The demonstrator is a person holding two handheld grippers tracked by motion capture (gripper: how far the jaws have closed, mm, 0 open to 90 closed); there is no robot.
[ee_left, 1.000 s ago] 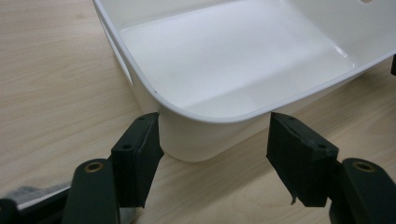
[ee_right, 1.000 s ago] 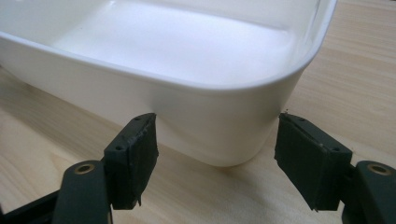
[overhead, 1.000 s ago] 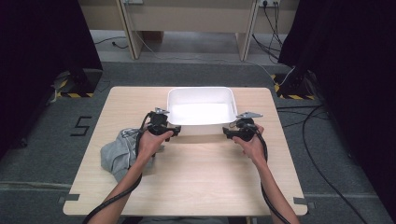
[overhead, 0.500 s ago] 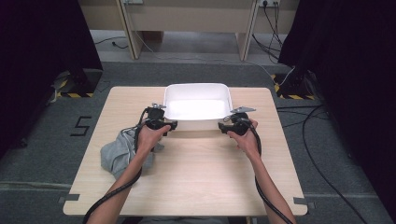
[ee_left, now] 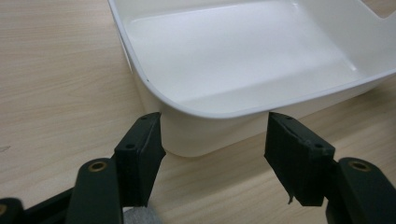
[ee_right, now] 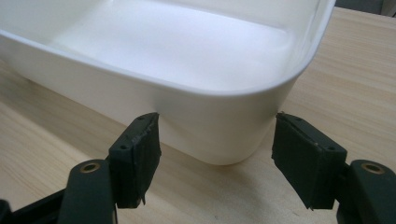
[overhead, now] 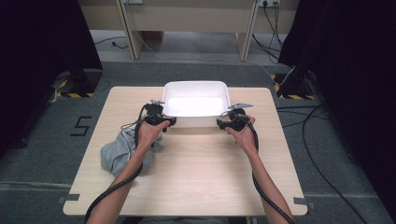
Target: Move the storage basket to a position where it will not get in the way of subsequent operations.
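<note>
Grey cloth [overhead: 122, 151] bunched at the left side of the tabletop [overhead: 196, 186], partly under the person's left forearm, well apart from the tub.

White plastic tub [overhead: 196, 103], rectangular with rounded corners, sits upright at the far middle of the tabletop. Inside is bare white, nothing in it as far as the gripper views show; high view glare washes out the floor of it.

Left gripper [ee_left: 212, 147]: jaws apart, wide. The tub's near left corner [ee_left: 205, 130] sits just beyond the gap between them, roughly centred. Jaws flank the corner but touch neither wall; a sliver of tabletop shows between each pad and the tub. In the high view the left gripper [overhead: 164, 120] is just beside the tub's near left corner, held by the left hand [overhead: 148, 134].

Right gripper [ee_right: 215, 156]: jaws apart, wide too. The tub's near right corner [ee_right: 219, 135] bulges toward the gap, centred between the pads. No contact that I can see; the left pad is close to the wall, the right pad stands a bit clear of it. In the high view the right gripper [overhead: 224, 124] is just beside the tub's near right corner, right hand [overhead: 242, 134] behind it.

Tub rests flat on the tabletop, shadow tight under its base in both gripper views.
</note>
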